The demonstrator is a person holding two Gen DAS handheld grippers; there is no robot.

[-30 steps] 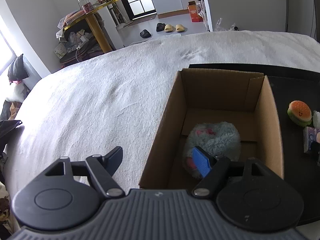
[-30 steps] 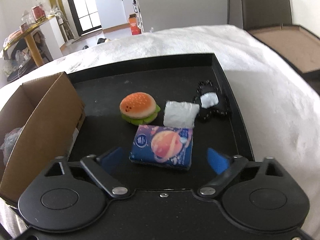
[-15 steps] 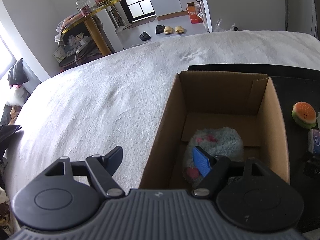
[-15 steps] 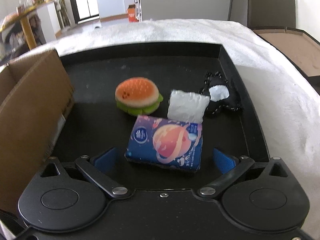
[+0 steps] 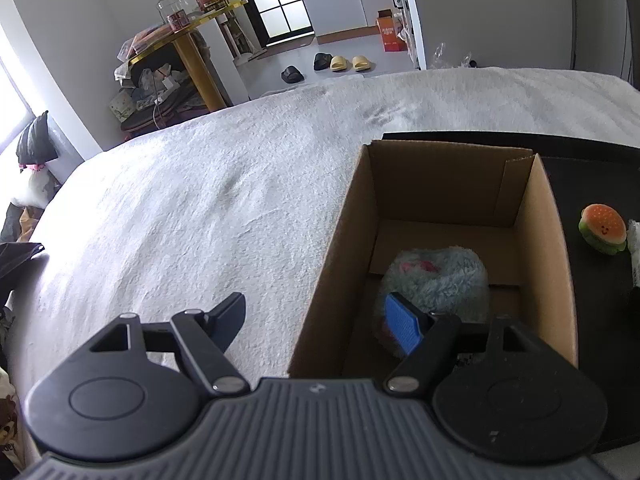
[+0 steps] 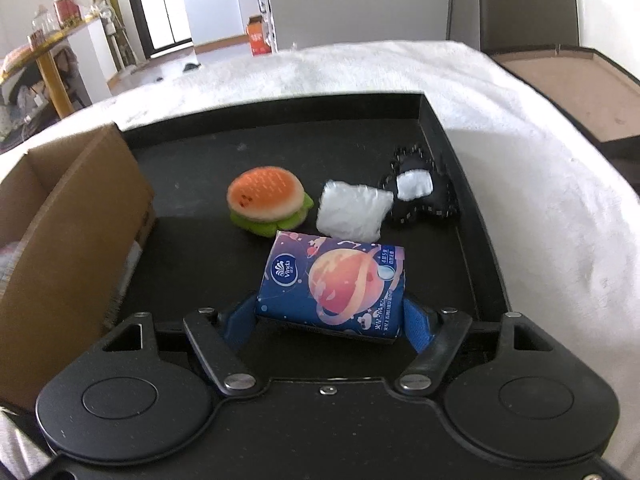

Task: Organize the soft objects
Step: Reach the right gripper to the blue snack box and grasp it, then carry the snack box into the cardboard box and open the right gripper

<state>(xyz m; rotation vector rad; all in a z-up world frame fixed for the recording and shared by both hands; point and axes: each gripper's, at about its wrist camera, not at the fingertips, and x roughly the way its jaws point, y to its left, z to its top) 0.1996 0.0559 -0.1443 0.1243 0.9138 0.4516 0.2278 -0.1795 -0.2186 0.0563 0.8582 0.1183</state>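
- We look over a bed covered by a white fluffy blanket [image 5: 224, 200], on which a shallow black rectangular tray [image 6: 436, 120] and an open brown cardboard box [image 5: 540, 240] sit side by side; beyond lie a grey floor and a gold-legged side table [image 5: 188, 56] heaped with clutter.
- Our right gripper [image 6: 332, 320] has just been closing its jaws; both blue pads now sit against the short ends of the dark blue tissue pack printed with an orange ringed planet [image 6: 336, 284], so we read it as gripped; the pack is on the tray, tilted slightly.
- Just beyond the pack lie a small white fluffy square cushion [image 6: 354, 216] and, to its left, an orange-and-green plush hamburger [image 6: 266, 200]; a black stitched plush with a white patch [image 6: 416, 192] touches the cushion's far right corner.
- Our left gripper [image 5: 320, 320] stands well open and holds nothing; its left finger is over the blanket, its blue-padded right finger [image 5: 402, 328] over the box.
- Inside the box rests a pale blue fuzzy plush with pink markings [image 5: 440, 276]; the box's right wall adjoins the tray.
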